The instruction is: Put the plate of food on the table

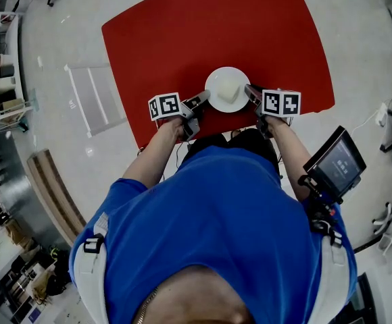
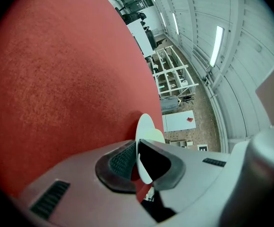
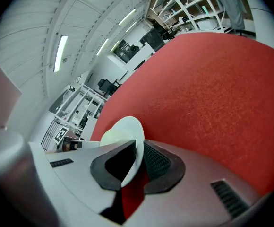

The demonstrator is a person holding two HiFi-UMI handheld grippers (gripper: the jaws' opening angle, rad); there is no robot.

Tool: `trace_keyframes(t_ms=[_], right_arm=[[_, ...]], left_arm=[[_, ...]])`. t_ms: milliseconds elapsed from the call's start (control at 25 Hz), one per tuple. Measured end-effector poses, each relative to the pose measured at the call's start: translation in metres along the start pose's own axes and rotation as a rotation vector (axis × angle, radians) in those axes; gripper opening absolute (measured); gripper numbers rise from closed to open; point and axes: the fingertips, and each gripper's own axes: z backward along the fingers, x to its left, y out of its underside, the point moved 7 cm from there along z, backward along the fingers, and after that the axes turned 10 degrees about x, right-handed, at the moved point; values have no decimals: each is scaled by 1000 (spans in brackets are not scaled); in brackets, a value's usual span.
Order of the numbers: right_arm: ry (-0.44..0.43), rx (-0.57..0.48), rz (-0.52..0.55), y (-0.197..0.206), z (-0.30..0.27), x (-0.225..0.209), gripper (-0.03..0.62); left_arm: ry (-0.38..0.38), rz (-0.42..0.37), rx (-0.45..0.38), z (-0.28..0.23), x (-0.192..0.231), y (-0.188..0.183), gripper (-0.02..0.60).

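Your blue shirt (image 1: 223, 214) is filling the bottom of the head view, with both forearms reaching out toward 12 o'clock. You are pinching the white plate (image 1: 215, 83) from both sides. The left gripper (image 1: 205, 100) is clamping its rim at about 8 o'clock, jaws almost together with only the thin rim between the pads, and the right gripper (image 1: 249, 92) is clamping the rim at 3 o'clock the same way. Pale food (image 1: 231, 93) is sitting on the plate's middle. The plate is lying over the red table (image 1: 182, 39) near its 6 o'clock edge; whether it is touching the top is not showing. A screen (image 1: 336, 162) is riding beside your right elbow.
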Motion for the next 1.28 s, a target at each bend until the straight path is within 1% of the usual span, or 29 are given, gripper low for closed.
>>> trace_keyframes(t_ms=[320, 480, 640, 760, 840, 1000, 1120, 1200, 1280], right_arm=[[63, 24, 43, 1, -3, 2, 29], [77, 32, 67, 0, -4, 2, 31], [106, 37, 96, -3, -4, 5, 32], [130, 21, 113, -4, -4, 3, 33], [142, 5, 119, -7, -3, 2, 46], [143, -7, 124, -11, -1, 2, 46], [132, -14, 123, -12, -3, 2, 46], [121, -20, 127, -13, -4, 3, 46], [124, -21, 137, -15, -2, 6, 46]], left_arm=[[-37, -32, 11, -1, -1, 0, 15], [-54, -45, 18, -2, 0, 0, 15], [-97, -75, 26, -1, -1, 0, 17], [-117, -90, 20, 0, -1, 1, 20], [-117, -96, 16, 0, -1, 0, 51], [-124, -110, 8, 3, -1, -1, 63], [-129, -126, 10, 3, -2, -2, 95], [-132, -144, 15, 4, -4, -4, 112], [-145, -178, 26, 3, -6, -5, 135]])
